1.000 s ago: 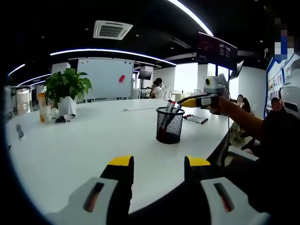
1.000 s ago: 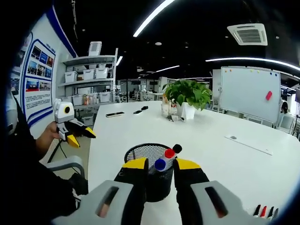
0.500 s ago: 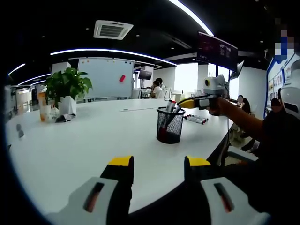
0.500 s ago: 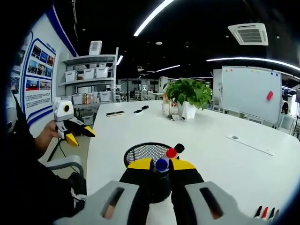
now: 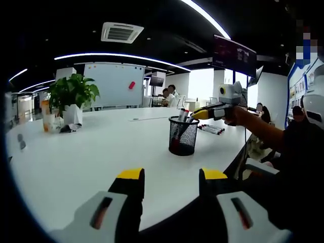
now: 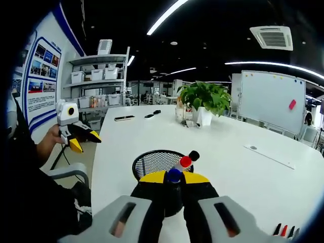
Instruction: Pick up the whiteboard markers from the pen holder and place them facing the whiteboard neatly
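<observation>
A black mesh pen holder point(image 5: 183, 135) stands on the white table point(image 5: 91, 157), with markers sticking out of it. In the right gripper view my right gripper point(image 6: 174, 178) is shut on a blue-capped marker point(image 6: 174, 175) at the holder's point(image 6: 152, 162) near rim. A red-capped marker point(image 6: 186, 162) and a black-capped one point(image 6: 193, 155) lean just behind it. The right gripper point(image 5: 202, 112) hangs over the holder in the left gripper view. My left gripper point(image 5: 172, 174) is open near the table edge, holding nothing. Several markers point(image 5: 211, 128) lie in a row on the table. The whiteboard point(image 5: 114, 84) stands at the far end.
A potted plant point(image 5: 73, 96) and cups point(image 5: 48, 120) sit at the far left of the table. A person's hand holds the left gripper point(image 6: 76, 136) beside a chair point(image 6: 66, 174). Shelves with boxes point(image 6: 96, 78) line the wall. People sit in the background.
My right gripper's jaws have closed from either side onto the blue-capped marker. The left gripper has stayed where it was.
</observation>
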The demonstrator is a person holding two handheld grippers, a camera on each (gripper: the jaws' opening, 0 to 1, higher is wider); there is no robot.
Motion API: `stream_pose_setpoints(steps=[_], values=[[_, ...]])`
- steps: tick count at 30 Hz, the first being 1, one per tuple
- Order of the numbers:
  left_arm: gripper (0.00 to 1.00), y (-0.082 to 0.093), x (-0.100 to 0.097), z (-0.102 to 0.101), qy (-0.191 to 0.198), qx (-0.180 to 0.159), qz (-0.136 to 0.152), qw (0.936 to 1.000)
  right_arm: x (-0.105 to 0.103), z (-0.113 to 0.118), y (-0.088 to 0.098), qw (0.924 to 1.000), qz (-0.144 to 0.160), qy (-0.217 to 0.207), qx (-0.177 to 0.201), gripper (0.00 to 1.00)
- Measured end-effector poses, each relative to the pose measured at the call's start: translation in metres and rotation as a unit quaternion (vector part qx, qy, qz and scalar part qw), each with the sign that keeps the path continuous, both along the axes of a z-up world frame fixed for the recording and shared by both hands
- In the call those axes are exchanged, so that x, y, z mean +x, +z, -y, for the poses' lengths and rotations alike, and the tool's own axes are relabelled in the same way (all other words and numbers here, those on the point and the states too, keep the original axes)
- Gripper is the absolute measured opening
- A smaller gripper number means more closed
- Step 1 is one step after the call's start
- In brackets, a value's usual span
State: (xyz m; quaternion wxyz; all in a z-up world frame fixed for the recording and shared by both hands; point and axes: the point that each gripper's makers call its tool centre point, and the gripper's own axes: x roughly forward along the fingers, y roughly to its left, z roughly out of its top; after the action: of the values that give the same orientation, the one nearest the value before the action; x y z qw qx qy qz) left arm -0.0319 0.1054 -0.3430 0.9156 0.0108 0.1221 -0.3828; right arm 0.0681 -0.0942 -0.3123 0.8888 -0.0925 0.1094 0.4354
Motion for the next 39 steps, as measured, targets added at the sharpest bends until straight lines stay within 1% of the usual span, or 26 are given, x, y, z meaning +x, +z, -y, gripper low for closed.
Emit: stream_pose_setpoints(steps=[4, 8, 11, 13, 14, 16, 19, 28, 31, 39], values=[[0.44, -0.001, 0.0, 0.0, 0.001, 0.001, -0.001, 1.0, 0.001, 0.0, 0.0, 1.0, -0.004, -0.001, 0.007, 0.13], [0.44, -0.002, 0.001, 0.0, 0.001, 0.001, -0.003, 1.0, 0.001, -0.001, 0.005, 1.0, -0.005, -0.006, 0.004, 0.13], [0.44, -0.001, 0.0, 0.0, 0.001, 0.001, -0.001, 1.0, -0.002, -0.003, 0.015, 0.9999, -0.006, -0.001, 0.008, 0.13], [0.44, 0.0, 0.001, -0.001, 0.001, 0.001, -0.001, 1.0, -0.003, -0.003, 0.02, 1.0, 0.001, -0.001, -0.002, 0.13], [0.44, 0.0, 0.001, -0.001, 0.001, 0.001, -0.001, 1.0, -0.004, -0.002, 0.023, 1.0, -0.001, -0.003, -0.002, 0.13], [0.44, 0.0, 0.001, -0.001, 0.001, 0.0, -0.001, 1.0, -0.007, 0.0, 0.032, 0.9999, -0.004, -0.004, 0.009, 0.13], [0.44, 0.0, 0.0, 0.0, 0.001, 0.0, 0.0, 1.0, -0.01, 0.002, 0.046, 0.9998, 0.006, -0.006, 0.018, 0.13], [0.44, 0.001, 0.0, 0.001, -0.001, 0.0, 0.002, 1.0, -0.014, 0.008, 0.067, 0.9993, 0.017, -0.005, 0.032, 0.13], [0.44, 0.002, 0.0, 0.001, -0.001, 0.001, 0.003, 1.0, -0.014, 0.012, 0.079, 0.9986, 0.027, -0.009, 0.044, 0.13], [0.44, 0.003, 0.0, 0.0, 0.0, 0.001, 0.003, 1.0, -0.015, 0.026, 0.102, 0.9966, 0.043, -0.023, 0.067, 0.13]])
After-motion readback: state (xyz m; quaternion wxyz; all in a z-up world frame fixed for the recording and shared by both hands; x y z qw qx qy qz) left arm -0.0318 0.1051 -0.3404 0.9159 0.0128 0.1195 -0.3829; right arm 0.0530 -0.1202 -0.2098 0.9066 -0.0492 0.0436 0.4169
